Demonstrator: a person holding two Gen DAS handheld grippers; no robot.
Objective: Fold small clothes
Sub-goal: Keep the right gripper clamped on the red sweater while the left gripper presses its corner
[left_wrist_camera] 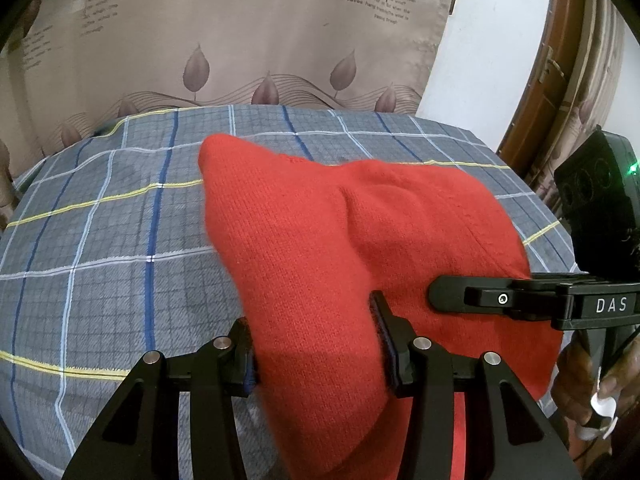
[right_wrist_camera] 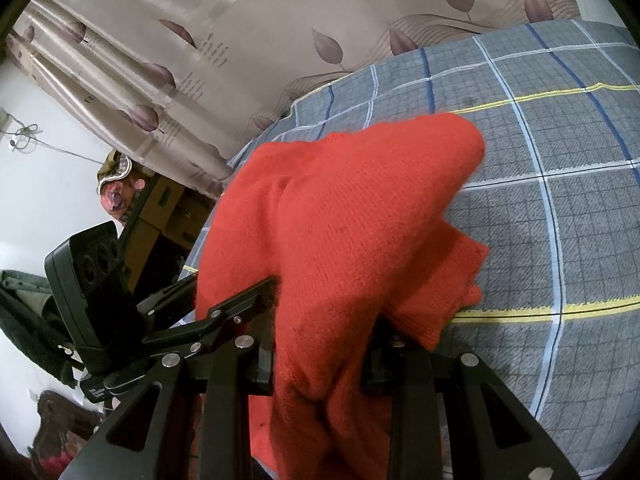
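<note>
A red knitted garment (left_wrist_camera: pixel 320 240) lies partly on a grey plaid bed cover (left_wrist_camera: pixel 100 240) and is lifted at its near edge. My left gripper (left_wrist_camera: pixel 316 344) is shut on a thick fold of the garment. My right gripper (right_wrist_camera: pixel 320 360) is shut on another part of the same garment (right_wrist_camera: pixel 340 220), next to the left one. The right gripper also shows in the left wrist view (left_wrist_camera: pixel 436 296), pressed on the cloth from the right. The left gripper shows in the right wrist view (right_wrist_camera: pixel 268 284) at the garment's left edge. A ribbed cuff (right_wrist_camera: pixel 452 280) hangs below the fold.
A beige curtain with leaf prints (left_wrist_camera: pixel 240 32) hangs behind the bed. A wooden door frame (left_wrist_camera: pixel 560 60) stands at the right. A cardboard box (right_wrist_camera: pixel 168 208) and dark clothing (right_wrist_camera: pixel 24 312) sit beside the bed on the left.
</note>
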